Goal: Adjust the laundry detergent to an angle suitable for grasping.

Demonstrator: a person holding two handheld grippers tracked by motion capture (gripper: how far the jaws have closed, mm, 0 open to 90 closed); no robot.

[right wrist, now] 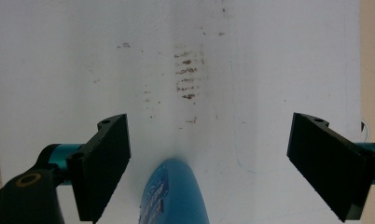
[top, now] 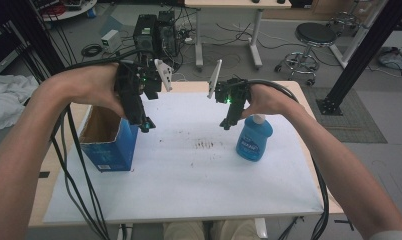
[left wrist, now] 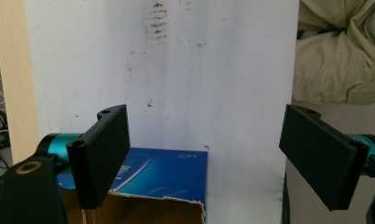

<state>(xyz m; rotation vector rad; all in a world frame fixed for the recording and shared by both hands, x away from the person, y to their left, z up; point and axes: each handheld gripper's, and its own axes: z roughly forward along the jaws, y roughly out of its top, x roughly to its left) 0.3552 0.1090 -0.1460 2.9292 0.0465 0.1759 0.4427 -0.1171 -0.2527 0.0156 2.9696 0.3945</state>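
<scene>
We see a blue bottle (top: 254,140) standing upright on the white sheet (top: 189,175) at the table's right side, its long axis vertical and its white cap up. The right gripper (top: 228,122) hangs just left of the bottle's top, held in the right hand (top: 269,100). In the right gripper view the bottle (right wrist: 176,196) rises from the bottom edge between the two jaws, which stand wide apart and touch nothing; dark smudges (right wrist: 188,74) mark the sheet beyond it.

At the left stands an open blue box (top: 109,140), its torn cardboard mouth facing up. The left gripper (top: 145,124), held in the left hand (top: 89,87), hovers at the box's right rim. In the left gripper view its jaws are also spread, the box (left wrist: 167,175) low between them, and beige cloth (left wrist: 339,51) at the right past the sheet's edge.

In the high view, behind the table, we see a stool (top: 314,37) and computer towers (top: 156,32) on the floor.
</scene>
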